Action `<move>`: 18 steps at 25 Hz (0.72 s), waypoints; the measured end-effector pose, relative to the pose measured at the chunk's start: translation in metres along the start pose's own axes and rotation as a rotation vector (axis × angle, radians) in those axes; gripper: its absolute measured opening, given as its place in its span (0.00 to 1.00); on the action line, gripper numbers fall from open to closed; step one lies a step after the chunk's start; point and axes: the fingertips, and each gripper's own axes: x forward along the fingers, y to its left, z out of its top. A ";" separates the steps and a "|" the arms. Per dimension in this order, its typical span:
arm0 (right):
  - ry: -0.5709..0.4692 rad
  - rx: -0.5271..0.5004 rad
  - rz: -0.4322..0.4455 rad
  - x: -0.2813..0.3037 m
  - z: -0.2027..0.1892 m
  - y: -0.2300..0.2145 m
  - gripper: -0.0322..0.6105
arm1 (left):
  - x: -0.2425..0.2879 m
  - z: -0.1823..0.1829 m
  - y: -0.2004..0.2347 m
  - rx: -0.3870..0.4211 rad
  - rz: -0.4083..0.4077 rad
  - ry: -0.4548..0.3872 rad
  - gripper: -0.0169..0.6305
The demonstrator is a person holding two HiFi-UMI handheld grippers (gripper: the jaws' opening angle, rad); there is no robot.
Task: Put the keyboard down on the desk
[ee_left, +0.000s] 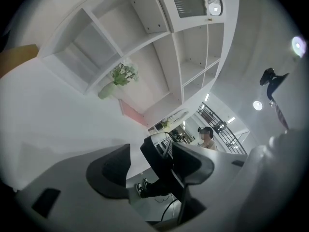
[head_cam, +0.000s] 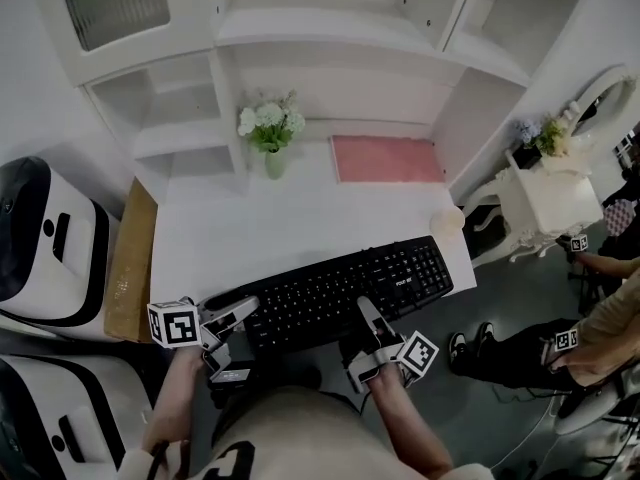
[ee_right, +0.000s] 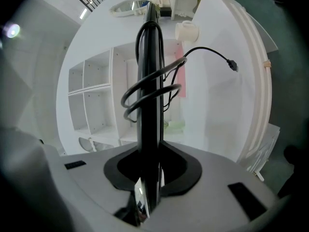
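Note:
A black keyboard (head_cam: 340, 283) lies across the front edge of the white desk (head_cam: 260, 218), its near side overhanging; I cannot tell whether it rests on the desk. My right gripper (head_cam: 365, 313) is shut on its near edge. In the right gripper view the keyboard (ee_right: 149, 81) stands edge-on, clamped in that gripper (ee_right: 149, 166), with its black cable (ee_right: 193, 52) looped round it. My left gripper (head_cam: 245, 313) is at the keyboard's left end. In its own view this gripper (ee_left: 152, 166) is open, with the keyboard's end (ee_left: 155, 154) beside one jaw and a gap to the other.
A vase of flowers (head_cam: 270, 128), a pink mat (head_cam: 385, 158) and a white cup (head_cam: 447, 220) stand on the desk under white shelves. White machines (head_cam: 40, 238) and a wooden board (head_cam: 130, 268) are to the left. At right are a side table (head_cam: 545, 198) and a seated person (head_cam: 600, 318).

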 end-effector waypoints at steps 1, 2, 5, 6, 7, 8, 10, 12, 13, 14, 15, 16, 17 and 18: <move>0.005 -0.002 0.029 -0.006 0.000 0.001 0.18 | -0.002 -0.002 -0.006 0.036 0.004 -0.016 0.44; 0.004 0.000 0.037 -0.013 -0.003 0.002 0.18 | -0.006 -0.006 -0.011 0.051 0.004 -0.023 0.44; -0.023 0.013 0.028 -0.014 -0.012 0.008 0.18 | -0.019 -0.006 -0.013 0.048 -0.004 -0.024 0.44; -0.040 0.015 0.024 -0.010 -0.013 0.008 0.18 | -0.023 -0.001 -0.009 0.050 -0.007 -0.025 0.44; -0.054 0.013 0.017 -0.006 -0.014 0.008 0.18 | -0.027 0.005 -0.005 0.052 -0.008 -0.027 0.44; -0.065 0.011 0.010 -0.001 -0.015 0.007 0.18 | -0.033 0.011 -0.001 0.051 -0.010 -0.027 0.44; -0.079 0.012 -0.001 0.010 -0.017 0.006 0.18 | -0.044 0.020 0.004 0.055 -0.011 -0.023 0.44; -0.092 0.012 -0.005 0.017 -0.019 0.007 0.18 | -0.052 0.024 0.008 0.064 -0.018 -0.013 0.44; -0.098 0.009 -0.006 0.020 -0.021 0.007 0.18 | -0.054 0.024 0.010 0.066 -0.023 -0.010 0.44; -0.104 0.005 -0.007 0.022 -0.022 0.007 0.18 | -0.057 0.025 0.012 0.066 -0.028 -0.009 0.44; -0.110 0.000 -0.009 0.024 -0.024 0.007 0.18 | -0.060 0.026 0.015 0.065 -0.033 -0.010 0.44; -0.116 -0.005 -0.012 0.025 -0.025 0.006 0.18 | -0.062 0.027 0.018 0.062 -0.041 -0.014 0.44; -0.122 -0.009 -0.016 0.026 -0.026 0.006 0.18 | -0.065 0.028 0.020 0.058 -0.049 -0.017 0.44; -0.127 -0.010 -0.021 0.028 -0.026 0.005 0.18 | -0.066 0.029 0.022 0.052 -0.055 -0.019 0.44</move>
